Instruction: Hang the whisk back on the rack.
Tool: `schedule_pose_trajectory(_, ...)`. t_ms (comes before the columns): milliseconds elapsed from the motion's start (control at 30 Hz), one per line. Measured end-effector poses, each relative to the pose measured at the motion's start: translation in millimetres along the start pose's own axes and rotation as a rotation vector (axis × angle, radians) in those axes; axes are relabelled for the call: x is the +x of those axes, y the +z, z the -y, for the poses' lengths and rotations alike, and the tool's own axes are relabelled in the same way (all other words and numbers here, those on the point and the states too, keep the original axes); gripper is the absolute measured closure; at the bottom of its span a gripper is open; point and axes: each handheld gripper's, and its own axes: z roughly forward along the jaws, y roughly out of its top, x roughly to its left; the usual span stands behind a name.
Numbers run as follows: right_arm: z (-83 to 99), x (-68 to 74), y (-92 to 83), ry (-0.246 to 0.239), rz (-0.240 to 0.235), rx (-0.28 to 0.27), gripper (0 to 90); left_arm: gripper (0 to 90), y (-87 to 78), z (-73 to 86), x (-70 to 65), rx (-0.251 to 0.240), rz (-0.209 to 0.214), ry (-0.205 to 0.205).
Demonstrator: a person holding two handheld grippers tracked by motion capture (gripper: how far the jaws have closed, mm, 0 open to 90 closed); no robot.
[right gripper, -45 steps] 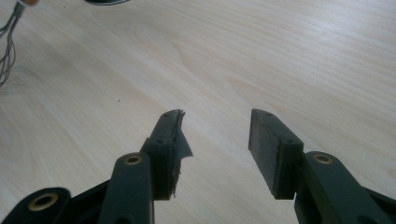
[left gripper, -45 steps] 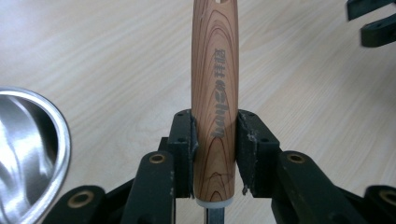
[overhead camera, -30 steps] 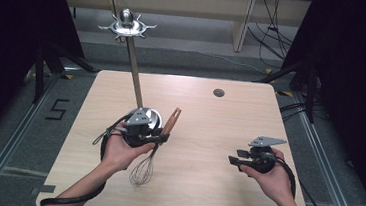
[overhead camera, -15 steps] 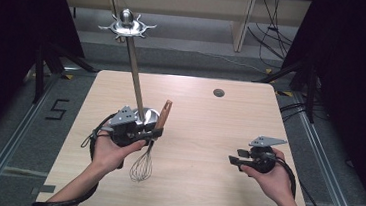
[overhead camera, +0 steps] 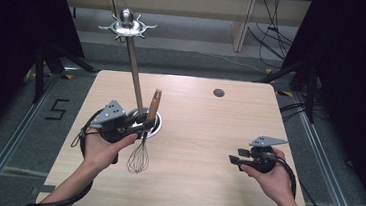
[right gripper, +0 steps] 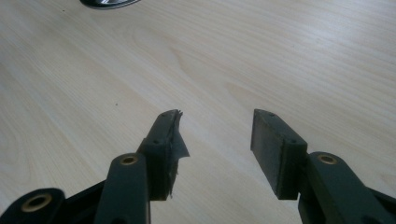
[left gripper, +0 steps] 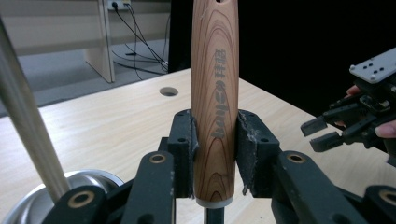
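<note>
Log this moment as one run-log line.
left tool: shut on whisk wooden handle, wires hanging down | right tool: open, empty, jaws just opening | hook stand: beside whisk

Bright even tabletop, dark surroundings, soft focus

Stand pole (overhead camera: 134, 71) beside left claw (overhead camera: 141, 123)

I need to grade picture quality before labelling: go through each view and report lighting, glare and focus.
High view: even light on the table, dark surrounds, glare on the metal stand top. Left gripper view: the whisk handle is sharp, the stand pole near the lens is blurred. Right gripper view: soft sheen on the wood, and the right gripper is slightly soft.
</note>
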Motion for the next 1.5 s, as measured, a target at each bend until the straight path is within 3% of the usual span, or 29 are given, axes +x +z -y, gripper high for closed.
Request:
schedule_pose_trajectory(167, 0.0, -0.2, 0.1, -0.001, -0.002, -0.001, 52.7, 68.3, -4.7, -3.8, 1.3, -0.031, -0.016, 0.0)
schedule_pose_trajectory(300, -0.2, -0.7, -0.1, -0.009, 0.006, -0.007, 52.5, 68.3, -9.6, -7.9, 4.2, -0.055, -0.036, 0.023)
schedule_pose_trajectory(1500, -0.6, -0.3, 0.4, -0.009, 0.008, -0.013, 50.6, 68.3, -41.2, -31.3, 20.1, -0.155, -0.134, 0.011)
